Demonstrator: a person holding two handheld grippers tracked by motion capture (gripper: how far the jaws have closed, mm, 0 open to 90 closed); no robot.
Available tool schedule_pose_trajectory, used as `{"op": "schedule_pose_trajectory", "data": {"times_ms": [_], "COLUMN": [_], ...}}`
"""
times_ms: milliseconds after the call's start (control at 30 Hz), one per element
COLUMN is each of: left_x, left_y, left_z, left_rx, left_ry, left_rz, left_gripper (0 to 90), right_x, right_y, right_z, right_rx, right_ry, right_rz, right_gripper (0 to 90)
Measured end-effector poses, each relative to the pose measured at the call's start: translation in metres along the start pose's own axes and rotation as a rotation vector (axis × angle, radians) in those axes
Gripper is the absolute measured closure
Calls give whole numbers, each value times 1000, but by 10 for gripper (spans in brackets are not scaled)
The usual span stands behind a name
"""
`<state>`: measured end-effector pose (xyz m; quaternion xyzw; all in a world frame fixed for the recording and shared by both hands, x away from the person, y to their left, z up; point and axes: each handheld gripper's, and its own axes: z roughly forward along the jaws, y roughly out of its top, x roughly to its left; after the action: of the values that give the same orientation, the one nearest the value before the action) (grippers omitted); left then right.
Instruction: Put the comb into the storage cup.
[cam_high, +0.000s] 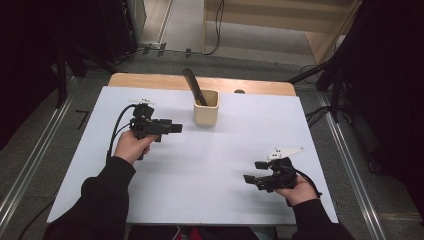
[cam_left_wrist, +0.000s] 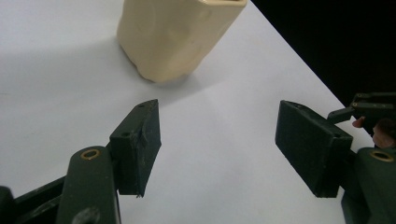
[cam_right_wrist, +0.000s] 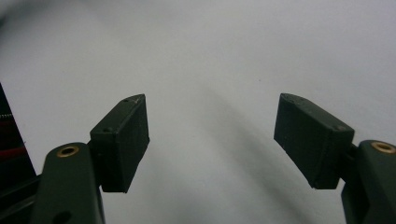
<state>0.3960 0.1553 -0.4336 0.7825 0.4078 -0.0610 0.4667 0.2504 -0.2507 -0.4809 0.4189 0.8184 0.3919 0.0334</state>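
Right tool (cam_high: 252, 176) sits nearest, at 5 o'clock on the white table (cam_high: 215, 165), jaws spread, empty. Left tool (cam_high: 172, 128) at 10 o'clock, jaws spread, aimed at the cream ceramic holder (cam_high: 206, 108) with a dark curved blade-like utensil (cam_high: 192, 85) at 12. Risk: a side nudge tips the holder.

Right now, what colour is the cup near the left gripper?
Cream, a pale yellowish beige, plain with no pattern. The cup shows best in the left gripper view.

On the one white table (cam_high: 210, 165) stand one cream holder (cam_high: 206, 108) at twelve o'clock, holding one dark tool (cam_high: 193, 86), and two grippers: left gripper (cam_high: 176, 128) at ten, right gripper (cam_high: 251, 171) at four.
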Motion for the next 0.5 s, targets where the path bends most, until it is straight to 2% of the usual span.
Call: {"op": "schedule_pose_trajectory", "data": {"times_ms": [167, 333, 500], "left_x": [-8, -14, -18], "left_y": [-6, -13, -20], "left_z": [-3, -7, -10], "left_rx": [25, 22, 23], "left_ry": [-14, -23, -15], "left_rz": [20, 29, 40], "left_gripper": [288, 288, 288], "right_x": [0, -1, -1], "right_y": [0, 0, 0], "right_z": [0, 0, 0], "right_rx": [-3, -1, -2], "right_ry": [-2, -1, -3], "right_rz": [1, 1, 1], "right_gripper": [248, 248, 248]}}
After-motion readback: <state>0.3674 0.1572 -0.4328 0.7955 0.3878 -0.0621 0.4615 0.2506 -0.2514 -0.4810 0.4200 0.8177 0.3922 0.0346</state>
